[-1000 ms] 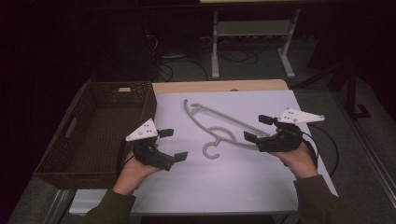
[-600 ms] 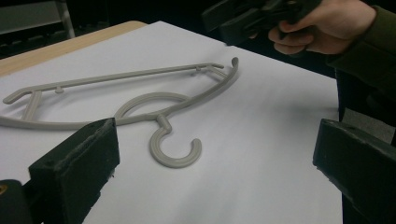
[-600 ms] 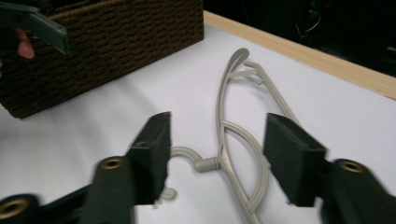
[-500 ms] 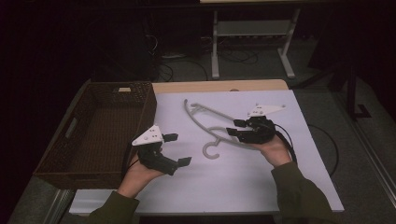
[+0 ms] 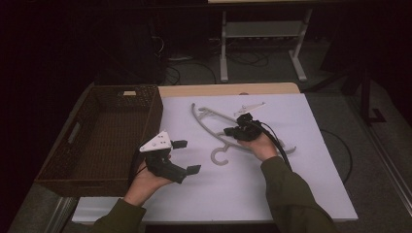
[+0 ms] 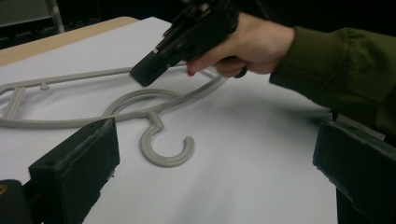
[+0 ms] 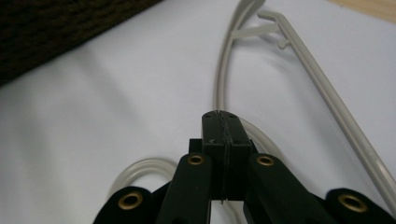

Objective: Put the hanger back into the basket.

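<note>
**Right gripper low over hanger, left waiting wide**

While the right gripper [image 5: 232,131] sits low over the grey plastic hanger [image 5: 214,127], its jaws are pressed flat together with no gap, seen in the right gripper view; nothing shows between them, so it looks closed empty rather than clamped on the plastic. Hanger lies flat on the white-covered surface [image 5: 311,184], hook [image 6: 167,148] pointing toward the person, one arm running off toward the far left. Right gripper tip is just above or touching the curved neck area near the hook; cannot tell contact. Likely lined up there because the neck is the thin, easy part to pinch.

Left gripper [image 5: 187,156] is held off to the side, near the surface, jaws spread wide with nothing between them. In the left gripper view it faces the hook, probably staged to take or steady the hanger.

Brown wicker basket [image 5: 77,131] stands at the left edge, touching the white sheet, empty as far as visible. Plausible drop spot, only a guess.
</note>
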The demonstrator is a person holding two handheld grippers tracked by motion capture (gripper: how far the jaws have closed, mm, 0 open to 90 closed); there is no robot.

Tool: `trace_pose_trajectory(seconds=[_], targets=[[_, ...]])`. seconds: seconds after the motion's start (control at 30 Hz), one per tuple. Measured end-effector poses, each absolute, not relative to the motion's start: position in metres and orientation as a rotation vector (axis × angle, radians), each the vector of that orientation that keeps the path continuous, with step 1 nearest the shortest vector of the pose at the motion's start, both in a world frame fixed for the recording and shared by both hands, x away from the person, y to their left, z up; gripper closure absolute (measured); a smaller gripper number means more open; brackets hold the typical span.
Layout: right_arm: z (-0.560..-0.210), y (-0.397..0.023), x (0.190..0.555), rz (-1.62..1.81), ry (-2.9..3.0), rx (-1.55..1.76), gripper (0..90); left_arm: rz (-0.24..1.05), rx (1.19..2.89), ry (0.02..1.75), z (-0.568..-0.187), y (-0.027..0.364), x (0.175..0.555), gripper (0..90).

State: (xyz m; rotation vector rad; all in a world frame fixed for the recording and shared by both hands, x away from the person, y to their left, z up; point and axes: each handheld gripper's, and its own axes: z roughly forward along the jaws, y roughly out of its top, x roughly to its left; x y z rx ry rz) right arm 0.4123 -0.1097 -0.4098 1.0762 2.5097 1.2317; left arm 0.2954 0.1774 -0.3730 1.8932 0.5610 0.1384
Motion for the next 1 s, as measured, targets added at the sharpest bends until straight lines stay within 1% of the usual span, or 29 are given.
trace_pose_trajectory(seconds=[0.53, 1.0], targets=[[-0.435, -0.066, 0.465, 1.066, 2.58, 1.044, 89.6, 0.137, 1.882, 0.571, -0.372, 0.182, 0.296, 0.3], [-0.442, -0.055, 0.47, 1.029, 2.617, 1.037, 89.7, 0.143, 1.893, 0.562, -0.37, 0.182, 0.296, 0.3]])
